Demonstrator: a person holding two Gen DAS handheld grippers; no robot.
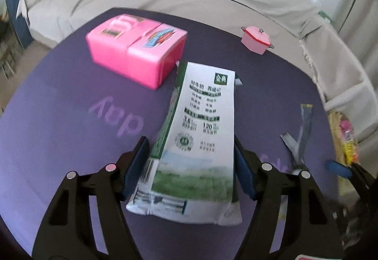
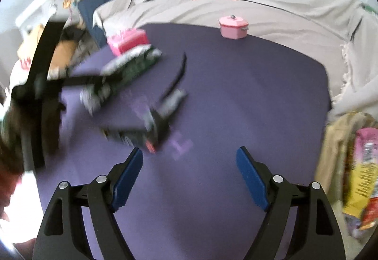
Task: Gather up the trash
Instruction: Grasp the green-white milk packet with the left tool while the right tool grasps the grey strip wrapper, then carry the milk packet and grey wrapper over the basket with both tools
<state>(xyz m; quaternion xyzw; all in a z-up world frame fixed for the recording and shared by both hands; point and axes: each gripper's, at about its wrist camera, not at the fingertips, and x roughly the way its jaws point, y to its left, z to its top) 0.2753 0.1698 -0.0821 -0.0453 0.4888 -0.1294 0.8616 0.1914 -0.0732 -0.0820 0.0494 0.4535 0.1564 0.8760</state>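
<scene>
While the left gripper (image 1: pixel 191 165) points down at the purple mat (image 1: pixel 70 118), I have a flattened milk carton (image 1: pixel 200 137) between its blue pads (image 1: pixel 137 165), green and white with printed text on its face. The jaws stand wide, and the carton fills nearly the whole gap. The right pad sits flush along the carton's edge; the left one looks to be just against the green side, but motion blur keeps me from saying whether they press. So I can't call this a firm grip. The carton's far end reaches toward a pink box (image 1: pixel 137 52), stopping just short of its corner. A small pink pot (image 1: pixel 256 39) stands near the mat's far edge, well apart from both.

Over on the right wrist view, my right gripper (image 2: pixel 189 172) is spread wide, nothing between the pads, only bare mat below them. Just ahead of its left finger lies a dark, blurred wrapper (image 2: pixel 151 123) with a red tip, not touching the finger. Further off on the left I see my other gripper with the carton, smeared by blur.

At the mat's right edge there's a beige bag (image 2: pixel 337 141) with a pink and yellow packet (image 2: pixel 363 172) showing in it. A grey strip (image 1: pixel 304 123) lies on the mat near that side.
</scene>
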